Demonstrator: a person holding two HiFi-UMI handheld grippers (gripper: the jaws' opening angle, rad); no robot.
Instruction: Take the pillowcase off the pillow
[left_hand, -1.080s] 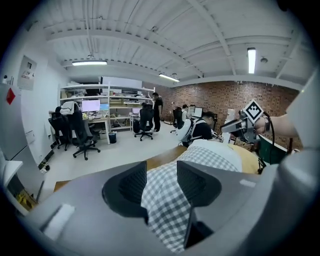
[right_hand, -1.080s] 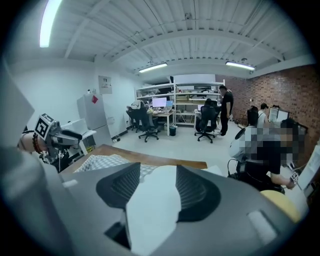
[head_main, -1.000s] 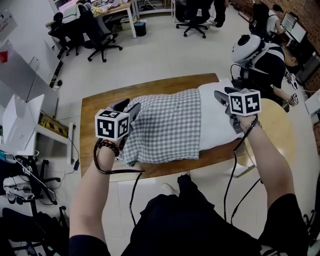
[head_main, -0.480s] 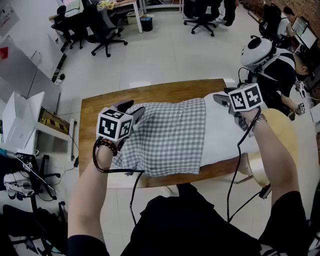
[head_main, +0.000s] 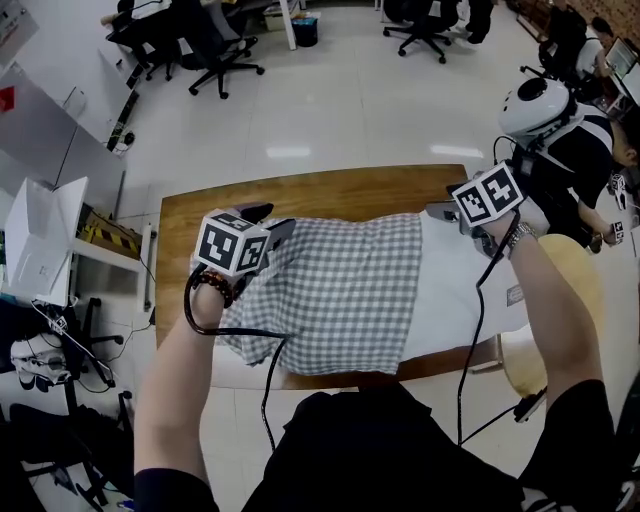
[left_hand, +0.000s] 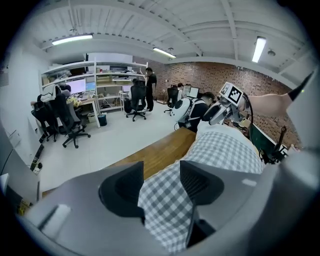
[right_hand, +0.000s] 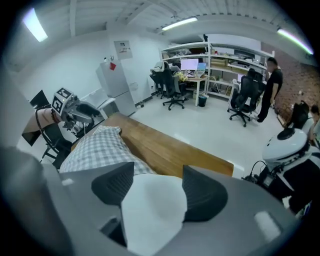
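The long white pillow (head_main: 458, 290) lies lengthwise on the brown wooden tabletop (head_main: 300, 192). The grey-and-white checked fabric pillowcase (head_main: 340, 285) covers its left and middle part, and the right end shows bare. The case is therefore partly on, and removal is judged unfinished.

The left gripper (head_main: 268, 220) sits at the far left corner of the pillowcase. The right gripper (head_main: 445, 212) sits at the far corner of the exposed pillow end. One tool at each end suits a pull in opposite directions, case one way and pillow the other; this is a judgement from the layout.

Left gripper view: the fingers (left_hand: 120, 189) stand well apart and have just been opening. Checked fabric fills the gap between them, but no pinch or bunching is seen, so the cloth is straddled, not grasped.

Right gripper view: the fingers (right_hand: 202, 192) also stand well apart and have just been opening. The white pillow end lies between them, ungrasped.
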